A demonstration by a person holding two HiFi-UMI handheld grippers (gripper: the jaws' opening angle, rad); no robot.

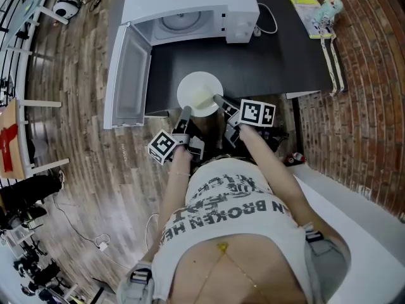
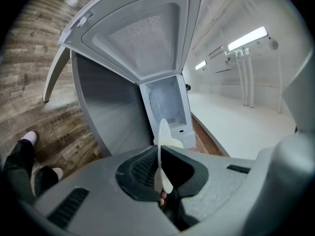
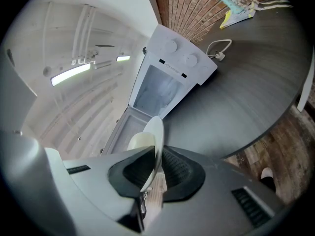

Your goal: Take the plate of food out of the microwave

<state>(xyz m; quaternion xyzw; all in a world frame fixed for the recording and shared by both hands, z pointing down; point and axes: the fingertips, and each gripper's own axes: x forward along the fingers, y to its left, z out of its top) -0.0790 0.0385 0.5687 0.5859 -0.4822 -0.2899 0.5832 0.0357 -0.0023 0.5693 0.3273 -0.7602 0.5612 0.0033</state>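
A white plate (image 1: pixel 199 92) with pale yellow food (image 1: pixel 202 98) hangs above the front of the dark table (image 1: pixel 285 56), out in front of the white microwave (image 1: pixel 190 5). The microwave's door (image 1: pixel 130 75) swings wide to the left and the turntable inside is bare. My left gripper (image 1: pixel 185 112) is shut on the plate's near-left rim, my right gripper (image 1: pixel 219 99) on its near-right rim. In the left gripper view the plate (image 2: pixel 163 141) stands edge-on between the pads of the gripper (image 2: pixel 161 177). The right gripper view shows the plate (image 3: pixel 154 140) pinched the same way in its gripper (image 3: pixel 150 173).
A white cable with its plug (image 1: pixel 269 19) lies beside the microwave. A yellow booklet and a small toy (image 1: pixel 319 10) sit at the table's back right corner. Wooden floor runs along the left, brick paving on the right, and a white counter (image 1: pixel 354 214) stands near right.
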